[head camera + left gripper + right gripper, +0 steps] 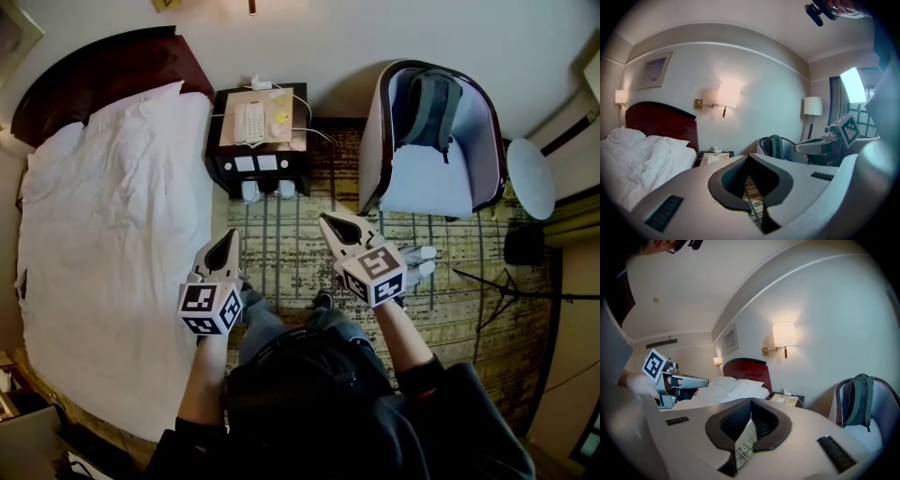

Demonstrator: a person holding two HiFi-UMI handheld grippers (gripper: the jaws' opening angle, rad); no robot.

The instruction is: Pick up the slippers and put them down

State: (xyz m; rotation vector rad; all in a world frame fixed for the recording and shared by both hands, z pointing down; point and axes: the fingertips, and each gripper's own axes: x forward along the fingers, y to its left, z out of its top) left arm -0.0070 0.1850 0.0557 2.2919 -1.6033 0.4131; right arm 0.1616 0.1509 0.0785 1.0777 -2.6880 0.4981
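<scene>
- Both tongs are clenched with nothing in them. In the left gripper view and the right gripper view alike, the jaws meet at a point and only patterned carpet shows through the gap behind it.
- The left tongs [229, 236] and right tongs [327, 222] are held out level with each other over the carpet [291, 253]. They point towards the nightstand [221, 141], which reads as a carrying pose between grasps rather than a reach.
- A white pair of slippers [419, 253] lies on the carpet just beside the right tongs, in front of the armchair [427, 178]. The marker cube partly hides them. They lie side by side, presumably so that each can be taken in turn.
- Two more pale things [250, 191] sit at the foot of the nightstand, against the carpet's far edge. They may be another pair of slippers, but I cannot tell.
- The backpack [429, 108] fills the armchair seat and the bed [112, 234] takes up the left side. That leaves the open carpet between them as the working space.
- In my judgement no slipper has been picked up yet. The right tongs are the nearer to the pair and would have to open and tip downward first.
</scene>
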